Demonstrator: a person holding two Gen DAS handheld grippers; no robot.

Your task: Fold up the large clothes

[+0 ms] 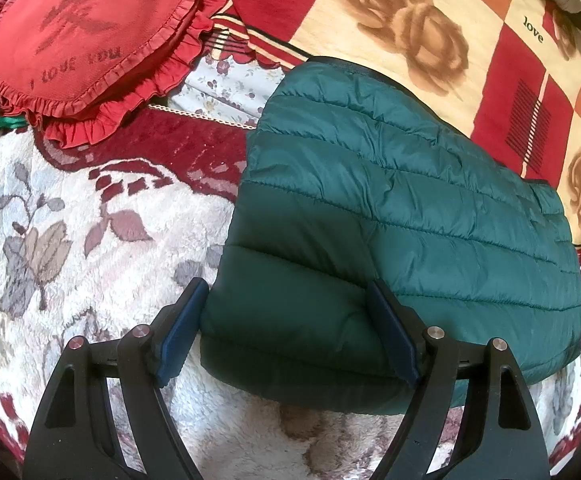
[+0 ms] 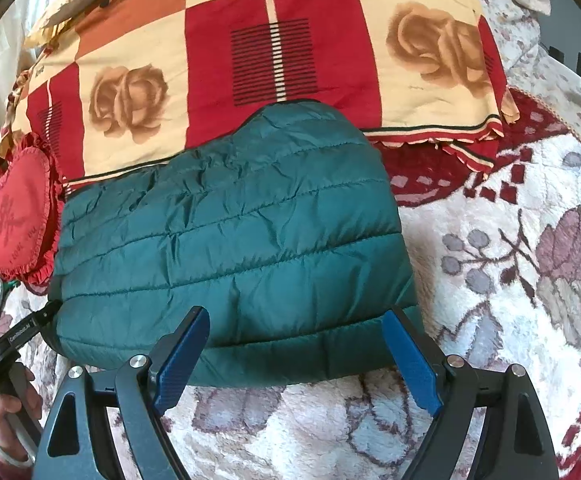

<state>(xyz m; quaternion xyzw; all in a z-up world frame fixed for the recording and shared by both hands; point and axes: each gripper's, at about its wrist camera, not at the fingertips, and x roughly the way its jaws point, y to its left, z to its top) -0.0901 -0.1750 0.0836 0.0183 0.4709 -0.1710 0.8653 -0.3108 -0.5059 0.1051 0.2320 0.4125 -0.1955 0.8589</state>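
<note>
A dark green quilted puffer jacket (image 1: pixel 390 216) lies folded into a compact rectangle on the bed; it also shows in the right wrist view (image 2: pixel 234 248). My left gripper (image 1: pixel 286 292) is open, its blue pads either side of the jacket's near left corner, just above it. My right gripper (image 2: pixel 296 318) is open too, its pads straddling the jacket's near right edge. Neither holds anything. The left gripper's tip shows at the jacket's left edge in the right wrist view (image 2: pixel 48 312).
The bed has a fluffy white and maroon floral blanket (image 1: pixel 70 240). A folded red and cream rose quilt (image 2: pixel 250 52) lies behind the jacket. A red heart-shaped frilled cushion (image 1: pixel 90 36) sits at the back left.
</note>
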